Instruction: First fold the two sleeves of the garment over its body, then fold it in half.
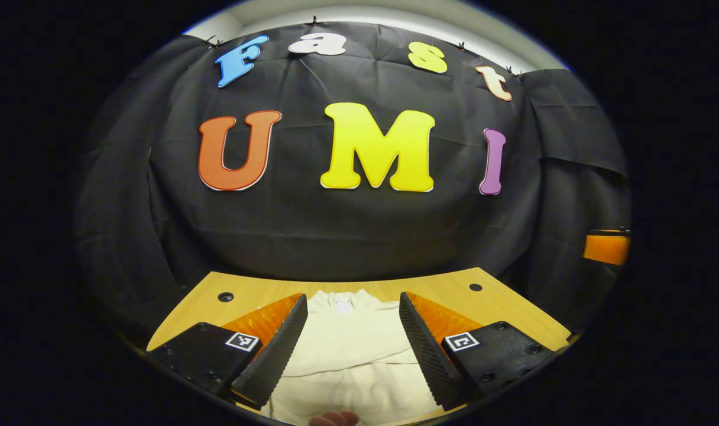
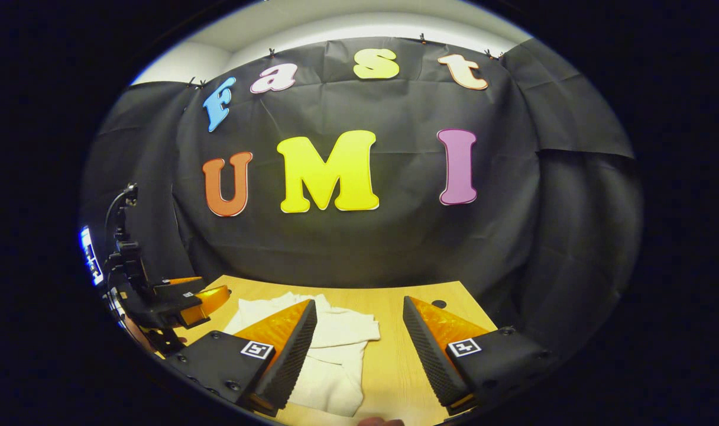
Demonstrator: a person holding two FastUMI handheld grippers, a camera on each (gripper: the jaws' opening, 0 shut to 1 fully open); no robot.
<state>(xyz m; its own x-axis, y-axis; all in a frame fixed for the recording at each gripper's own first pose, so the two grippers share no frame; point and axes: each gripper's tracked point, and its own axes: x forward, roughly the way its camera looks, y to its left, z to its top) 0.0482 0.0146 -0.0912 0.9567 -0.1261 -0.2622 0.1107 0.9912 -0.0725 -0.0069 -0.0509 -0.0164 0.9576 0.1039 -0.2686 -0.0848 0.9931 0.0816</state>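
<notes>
Left gripper view: the left gripper (image 1: 352,331) hangs above the wooden worktop (image 1: 501,313) with its two ribbed black fingers (image 1: 274,355) spread wide and nothing between them. Through the gap shows the cream garment (image 1: 350,349), lying flat on the worktop with its collar toward the far edge, short of the two dark holes (image 1: 225,296) near the far corners. A fingertip (image 1: 334,419) shows at the bottom rim of the view. An orange part (image 1: 606,247) sits at the right rim.

Right gripper view: the right gripper (image 2: 359,343) is likewise wide open and empty, held over the worktop (image 2: 389,355) toward its right edge. The garment (image 2: 336,349) lies on the left half of the worktop, partly behind the near finger (image 2: 288,355), with one sleeve (image 2: 353,325) folded across the body. The left gripper (image 2: 188,299) is seen farther off, over the worktop's left edge, beside the garment; its opening cannot be told from here.
</notes>
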